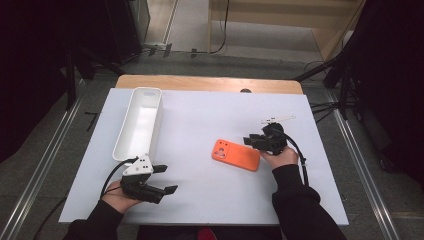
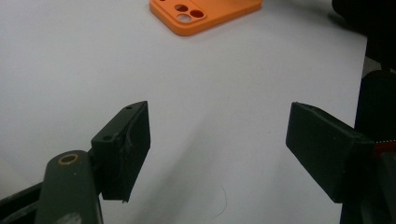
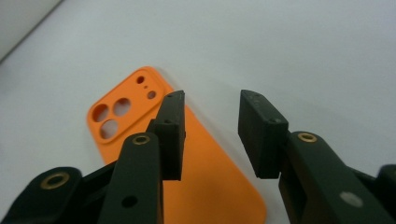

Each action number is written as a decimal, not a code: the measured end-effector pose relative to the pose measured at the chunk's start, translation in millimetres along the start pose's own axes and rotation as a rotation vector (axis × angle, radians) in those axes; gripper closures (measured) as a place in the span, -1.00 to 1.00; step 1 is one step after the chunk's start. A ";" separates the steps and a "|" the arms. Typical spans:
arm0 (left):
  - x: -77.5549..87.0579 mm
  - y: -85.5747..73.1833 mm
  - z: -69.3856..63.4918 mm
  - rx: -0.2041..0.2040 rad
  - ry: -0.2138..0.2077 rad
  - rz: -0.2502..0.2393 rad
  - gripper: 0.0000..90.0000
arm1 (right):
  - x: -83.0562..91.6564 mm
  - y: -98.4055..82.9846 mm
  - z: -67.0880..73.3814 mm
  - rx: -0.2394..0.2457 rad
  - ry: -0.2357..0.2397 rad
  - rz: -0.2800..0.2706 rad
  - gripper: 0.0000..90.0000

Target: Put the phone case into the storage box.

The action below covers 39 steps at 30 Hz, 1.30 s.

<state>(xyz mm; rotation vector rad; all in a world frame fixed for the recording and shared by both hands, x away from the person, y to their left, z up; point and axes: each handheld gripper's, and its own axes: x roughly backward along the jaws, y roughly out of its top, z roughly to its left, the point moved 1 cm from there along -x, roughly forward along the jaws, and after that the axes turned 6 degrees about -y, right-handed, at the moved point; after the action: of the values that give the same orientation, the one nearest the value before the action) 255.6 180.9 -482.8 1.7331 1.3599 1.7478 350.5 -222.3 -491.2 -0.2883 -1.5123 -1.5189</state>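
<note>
An orange phone case lies flat on the white table, right of centre, with its camera holes toward the left. My right gripper hovers just off the case's right end, jaws apart and holding nothing. In the right gripper view the case lies below and to the left of my right gripper. My left gripper rests near the front left of the table, open and empty. In the left gripper view, my left gripper has bare table between its jaws and the case far ahead.
A long white tray stands at the back left of the table, past the left hand. A thin white strip shows just behind the right gripper. Dark stands and cables flank the table on the floor.
</note>
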 end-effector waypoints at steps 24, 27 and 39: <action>0.2 0.2 -0.1 0.001 -0.001 -0.001 -0.51 | 29.7 -19.4 38.7 0.155 0.127 -0.051 -0.19; 0.2 0.2 -0.1 0.001 -0.001 -0.001 -0.51 | 33.6 -22.8 42.1 0.163 0.137 -0.056 -0.20; 0.0 0.2 0.0 0.001 -0.002 0.000 -0.51 | 44.4 -39.7 49.1 0.199 0.172 -0.057 -0.24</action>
<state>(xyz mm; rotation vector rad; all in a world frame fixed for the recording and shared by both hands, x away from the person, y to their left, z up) 255.6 180.8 -482.7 1.7346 1.3601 1.7459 276.8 -206.8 -474.6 0.0017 -1.5299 -1.3870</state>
